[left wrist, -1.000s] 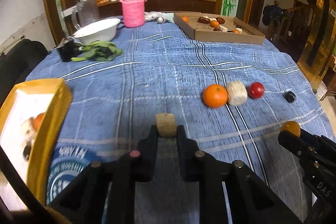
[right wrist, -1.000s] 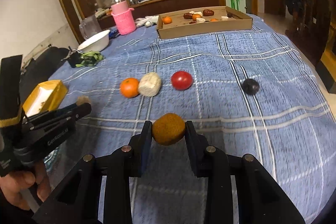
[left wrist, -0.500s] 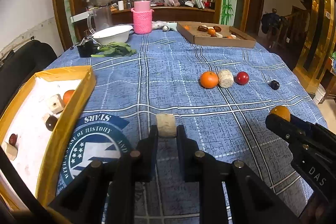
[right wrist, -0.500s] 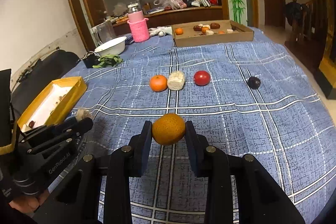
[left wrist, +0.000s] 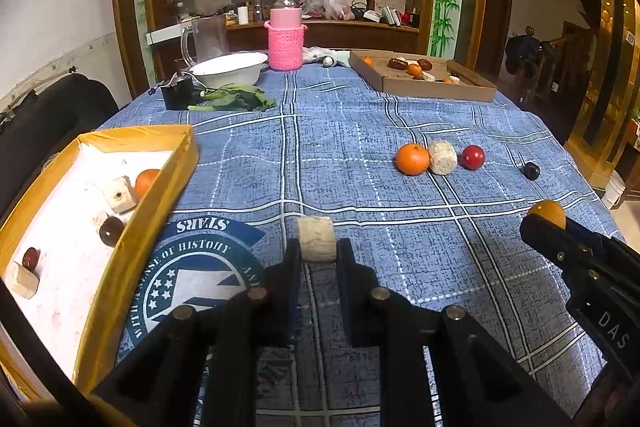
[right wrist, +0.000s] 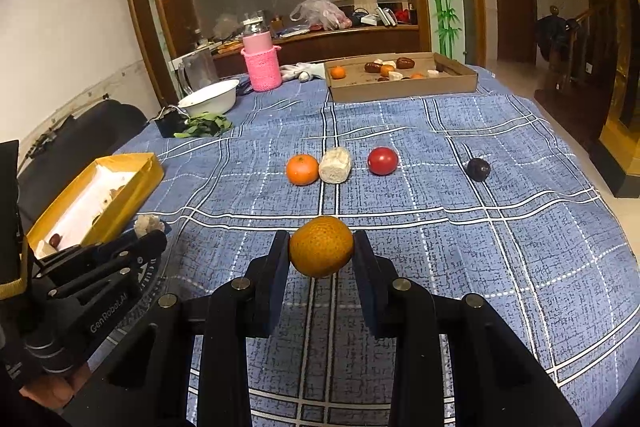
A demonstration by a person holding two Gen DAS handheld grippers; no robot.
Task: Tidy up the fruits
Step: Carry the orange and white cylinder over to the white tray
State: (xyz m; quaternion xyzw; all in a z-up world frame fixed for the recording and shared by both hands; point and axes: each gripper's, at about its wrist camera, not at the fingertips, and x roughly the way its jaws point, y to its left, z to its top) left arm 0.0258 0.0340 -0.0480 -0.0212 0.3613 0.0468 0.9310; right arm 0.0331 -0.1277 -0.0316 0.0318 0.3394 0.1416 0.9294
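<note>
Above the blue checked cloth of the desk (left wrist: 400,131) I carry two pieces at once. My left gripper (left wrist: 318,251) has its jaws drawn narrow on a pale cut chunk (left wrist: 316,239), pinched only near its lower end. My right gripper (right wrist: 321,251) clamps a round orange fruit (right wrist: 321,246) across its middle, clear of the cloth. To my left sits the yellow tray (left wrist: 120,259), already holding a few fruits and pale pieces; far across stands the cardboard box (right wrist: 400,91) with more. Between them on the cloth lie a tangerine (right wrist: 302,169) touching a second pale chunk (right wrist: 335,165), a red fruit (right wrist: 383,160) just beside, and a dark plum (right wrist: 478,169) further off.

What worries me is the chunk: its hold is shallow, so a quick swing toward the tray could twist it loose and send it onto the cloth short of the rim. The orange fruit is smooth and round, so squeezing off-centre could squirt it forward, and it would roll toward the desk's edge. My two grippers ride close together, and crossing them over the tray risks a knock. Whether the chunk is fruit or something dried I cannot quite tell from here.
</note>
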